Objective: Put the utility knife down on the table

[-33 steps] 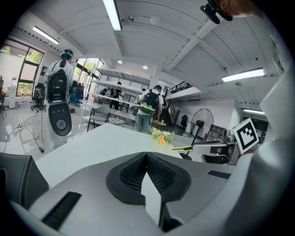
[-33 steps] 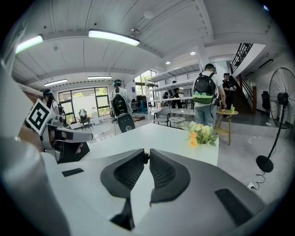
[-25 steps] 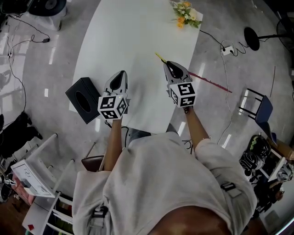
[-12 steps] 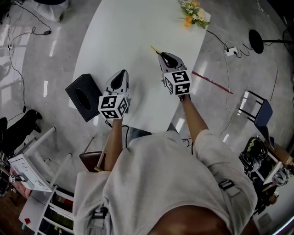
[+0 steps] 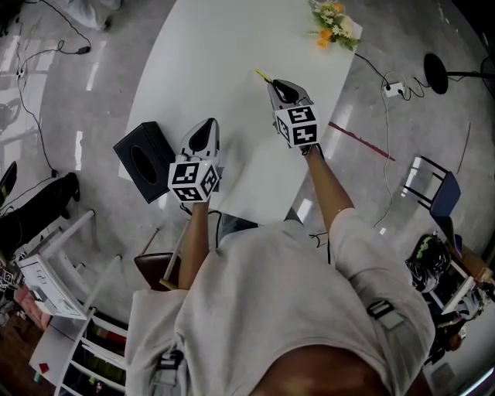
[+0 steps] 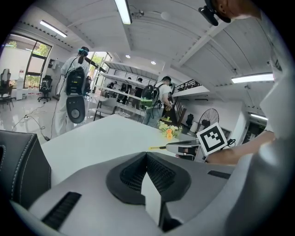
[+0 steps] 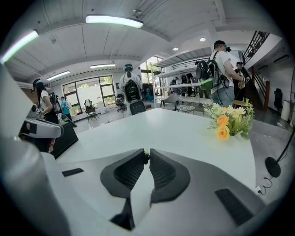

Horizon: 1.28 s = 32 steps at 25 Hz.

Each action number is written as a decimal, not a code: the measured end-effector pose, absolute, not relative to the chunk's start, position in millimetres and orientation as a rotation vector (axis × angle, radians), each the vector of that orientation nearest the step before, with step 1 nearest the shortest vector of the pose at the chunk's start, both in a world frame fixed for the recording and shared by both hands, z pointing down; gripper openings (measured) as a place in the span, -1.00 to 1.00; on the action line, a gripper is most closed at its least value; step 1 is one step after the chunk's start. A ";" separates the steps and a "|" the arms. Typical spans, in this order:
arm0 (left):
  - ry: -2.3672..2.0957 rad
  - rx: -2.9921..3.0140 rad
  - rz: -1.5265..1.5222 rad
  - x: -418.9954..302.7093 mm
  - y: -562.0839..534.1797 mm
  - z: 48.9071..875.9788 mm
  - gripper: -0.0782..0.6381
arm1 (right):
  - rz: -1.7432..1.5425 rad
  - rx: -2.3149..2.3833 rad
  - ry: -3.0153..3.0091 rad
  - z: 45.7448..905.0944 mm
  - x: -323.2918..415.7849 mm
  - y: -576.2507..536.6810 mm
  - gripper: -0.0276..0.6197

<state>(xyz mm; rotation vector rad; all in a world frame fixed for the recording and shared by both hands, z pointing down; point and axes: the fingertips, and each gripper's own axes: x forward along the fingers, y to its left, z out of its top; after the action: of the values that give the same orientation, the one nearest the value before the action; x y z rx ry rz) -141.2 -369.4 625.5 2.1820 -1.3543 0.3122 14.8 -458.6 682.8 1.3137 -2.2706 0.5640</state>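
The utility knife (image 5: 264, 76) is a thin yellow thing sticking out forward from my right gripper (image 5: 276, 83), which is shut on it over the right half of the white table (image 5: 209, 54). From the side, the left gripper view shows the knife (image 6: 158, 147) held level, close above the tabletop. In the right gripper view only a sliver of the knife (image 7: 146, 151) shows between the closed tips. My left gripper (image 5: 207, 125) is shut with nothing in it, near the table's near left edge.
A black tissue box (image 5: 143, 161) stands at the table's left corner beside my left gripper. A bunch of flowers (image 5: 332, 19) lies at the far right corner. On the floor are cables, a blue chair (image 5: 433, 186) and a white rack (image 5: 54, 278). People stand beyond the table.
My right gripper has moved forward over the table with the knife still in it. The left gripper has stayed about where it was.
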 end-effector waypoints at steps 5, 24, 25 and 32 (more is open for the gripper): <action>-1.349 2.176 0.309 -143.0 -369.0 627.4 -0.73 | 0.570 1.290 -2.221 699.1 18.4 -454.3 -0.73; -1.348 2.181 0.287 -142.4 -363.6 623.7 -0.73 | 0.542 1.248 -2.178 705.6 22.3 -439.7 -0.71; -1.348 2.185 0.286 -141.3 -363.9 622.3 -0.73 | 0.544 1.250 -2.181 704.2 23.0 -438.4 -0.71; -1.350 2.216 0.277 -134.1 -361.0 610.5 -0.73 | 0.548 1.270 -2.209 690.4 30.6 -422.7 -0.78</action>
<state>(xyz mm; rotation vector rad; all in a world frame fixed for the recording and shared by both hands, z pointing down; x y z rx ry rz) -134.1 -361.0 610.5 2.2162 -1.3496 0.2772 30.6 -422.7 690.4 1.2701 -2.2090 0.5476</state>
